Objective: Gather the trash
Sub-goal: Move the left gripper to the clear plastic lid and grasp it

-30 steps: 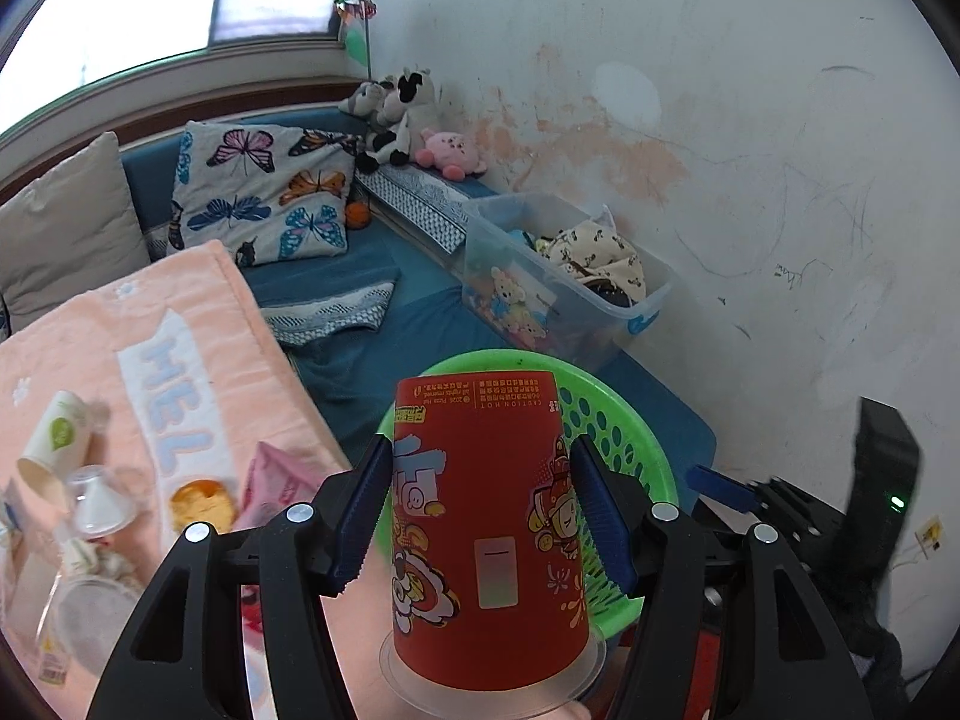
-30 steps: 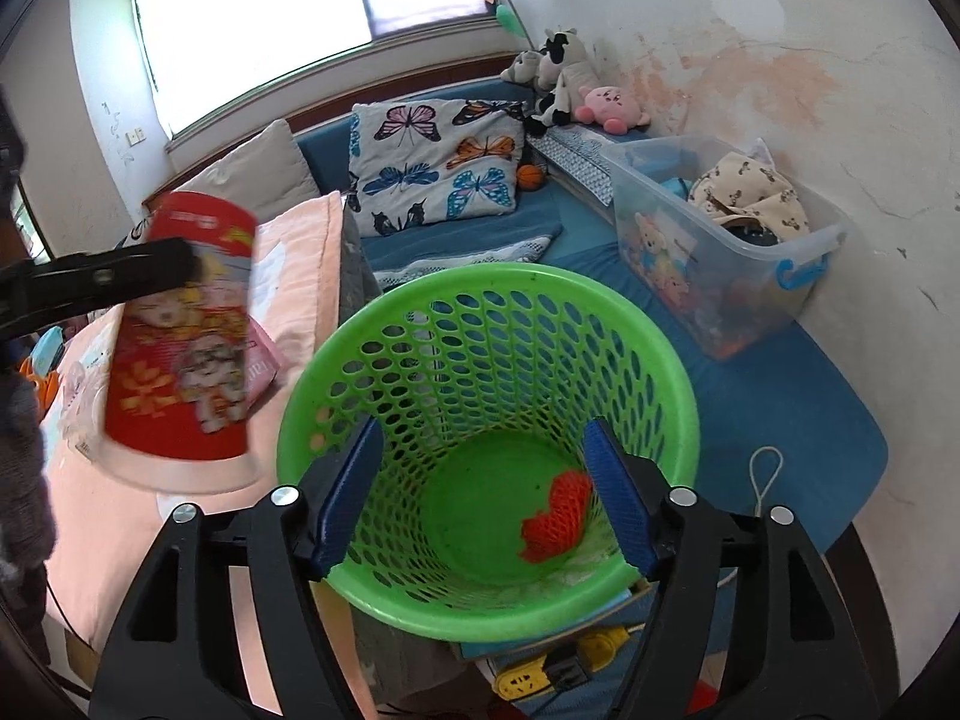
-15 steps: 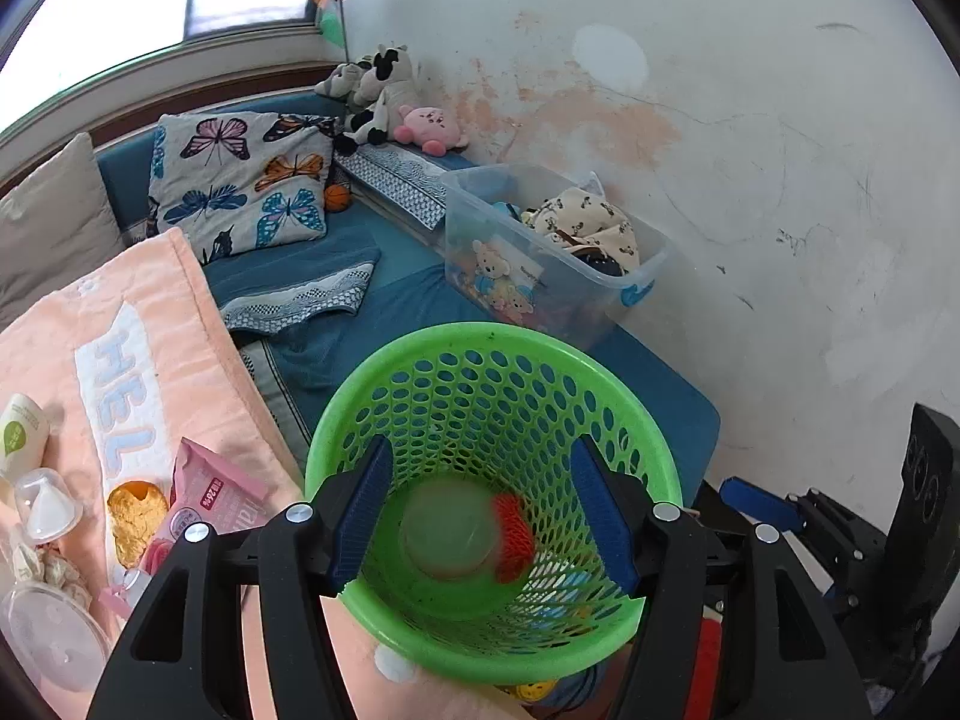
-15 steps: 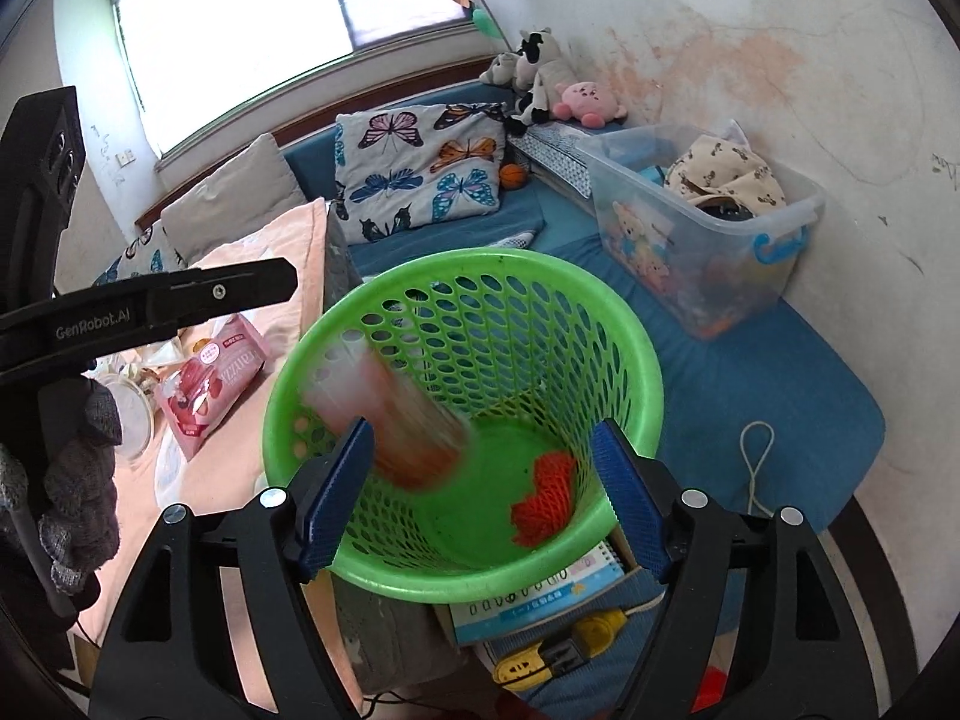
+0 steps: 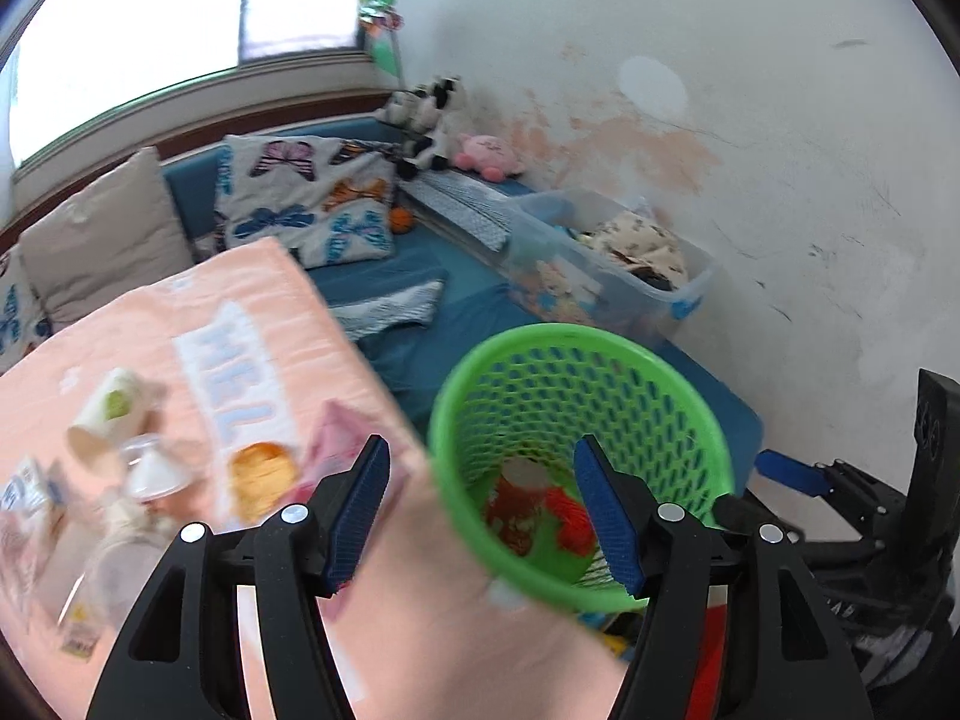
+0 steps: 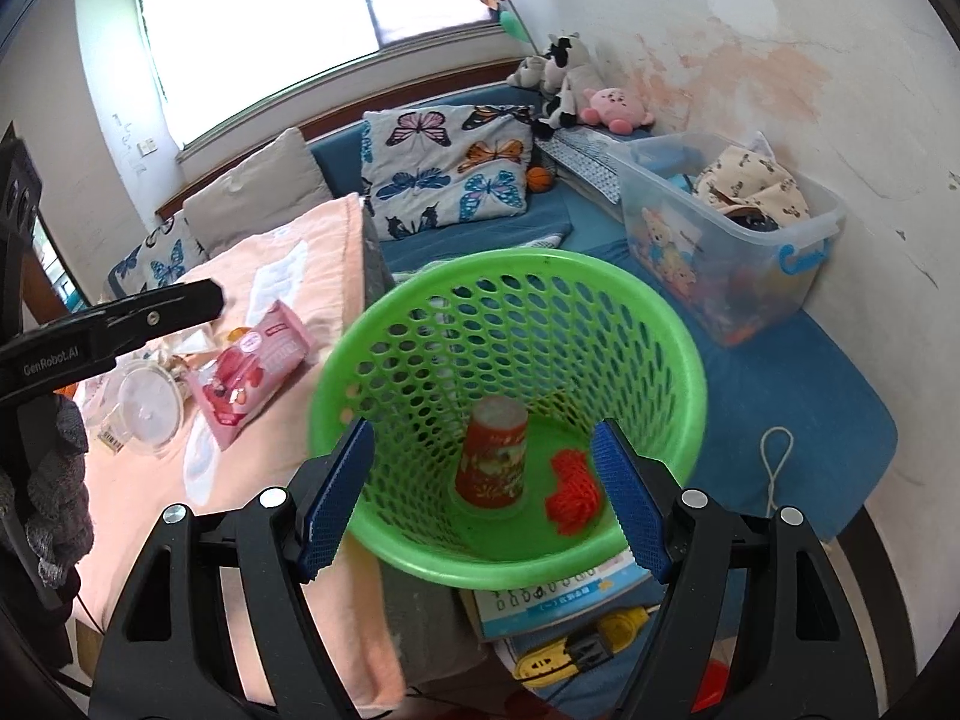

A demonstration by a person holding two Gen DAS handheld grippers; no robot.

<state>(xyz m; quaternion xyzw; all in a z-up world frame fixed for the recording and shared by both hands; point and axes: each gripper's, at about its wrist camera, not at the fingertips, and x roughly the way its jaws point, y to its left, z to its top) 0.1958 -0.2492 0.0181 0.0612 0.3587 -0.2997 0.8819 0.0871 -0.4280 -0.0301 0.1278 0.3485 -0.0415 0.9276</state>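
Note:
A green mesh basket (image 6: 690, 360) stands beside the peach-covered table. Inside it a red paper cup (image 6: 493, 459) stands upside down next to a red mesh scrap (image 6: 573, 489). The basket (image 5: 714, 420) and the cup (image 5: 513, 501) also show in the left wrist view. My right gripper (image 6: 480, 507) is open and empty, just in front of the basket's near rim. My left gripper (image 5: 483, 516) is open and empty, over the table edge left of the basket. A pink snack packet (image 6: 252, 369), a clear lid (image 6: 147, 405) and a white paper cup (image 5: 105, 417) lie on the table.
The peach towel (image 5: 240, 324) covers the table. A clear storage bin (image 6: 732, 246) with clothes stands at the wall on the blue mat. Pillows and plush toys lie behind. A book and a yellow power strip (image 6: 564, 654) lie under the basket.
My left gripper let go of the red cup over the basket; the cup fell in and now stands upside down. The left gripper has swung left toward the table. The right gripper stayed open.

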